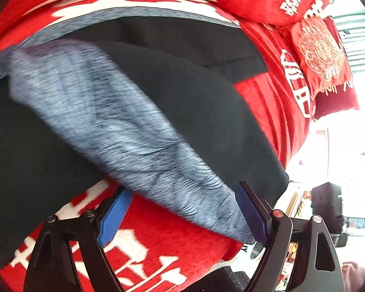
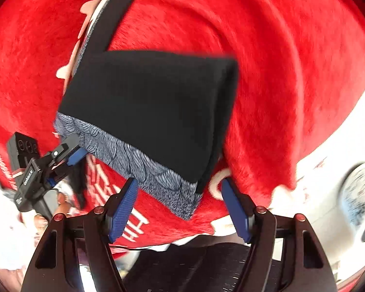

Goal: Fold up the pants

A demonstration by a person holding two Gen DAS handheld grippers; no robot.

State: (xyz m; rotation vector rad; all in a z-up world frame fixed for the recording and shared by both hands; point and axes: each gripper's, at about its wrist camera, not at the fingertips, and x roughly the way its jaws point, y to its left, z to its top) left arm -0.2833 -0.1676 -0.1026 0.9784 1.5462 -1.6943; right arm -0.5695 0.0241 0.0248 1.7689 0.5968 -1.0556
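My left gripper [image 1: 186, 213] has its blue pads spread wide, and the heathered grey waistband [image 1: 114, 126] of the pants [image 1: 194, 102] runs diagonally through the gap between them; the band's end lies against the right-hand pad [image 1: 251, 215], while the left-hand pad [image 1: 115, 215] stands clear of the cloth, so nothing is clamped there. The picture from this side is smeared, so I cannot tell whether the band touches that pad or only lies beside it. The black pants are doubled over on the red blanket [image 1: 158, 238] with its white lettering, one black layer lying over another toward the far side. A red embroidered cushion [image 1: 321, 56] sits at the far right of the blanket. My right gripper [image 2: 178, 210] is also spread apart and holds nothing; the folded bundle of pants [image 2: 153, 112] lies just ahead of it on the blanket [image 2: 279, 73], its grey band [image 2: 138, 168] along the near edge, the corner of that band reaching down between my pads without touching either. From this side I can see my left gripper [image 2: 73, 157] at the band's far left end.
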